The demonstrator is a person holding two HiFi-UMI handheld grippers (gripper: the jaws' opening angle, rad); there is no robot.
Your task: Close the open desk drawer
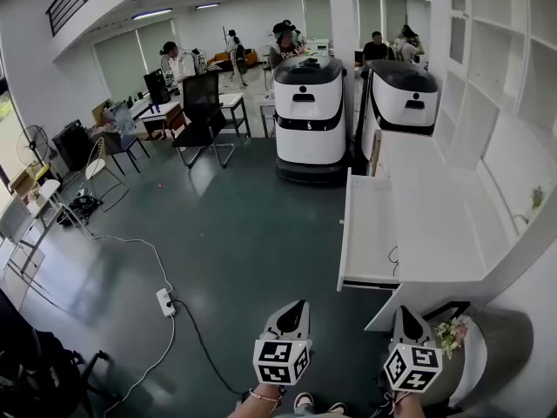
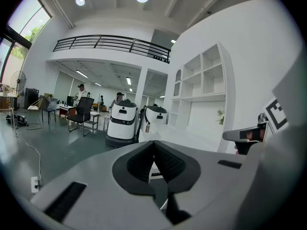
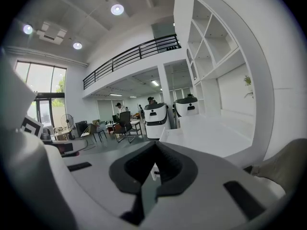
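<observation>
The shallow white drawer [image 1: 370, 233] juts from the long white desk [image 1: 435, 225] toward the grey-green floor [image 1: 244, 251]. The left gripper [image 1: 298, 306] and right gripper [image 1: 406, 312], both pinched together on nothing, hang short of the desk's near end. The drawer is best pushed at mid-length of its front, squarely deskward, though that front shows only edge-on and any handle is unseen.

Slivers of left hand [image 1: 259, 401] and right hand [image 1: 399, 401] at bottom edge
</observation>
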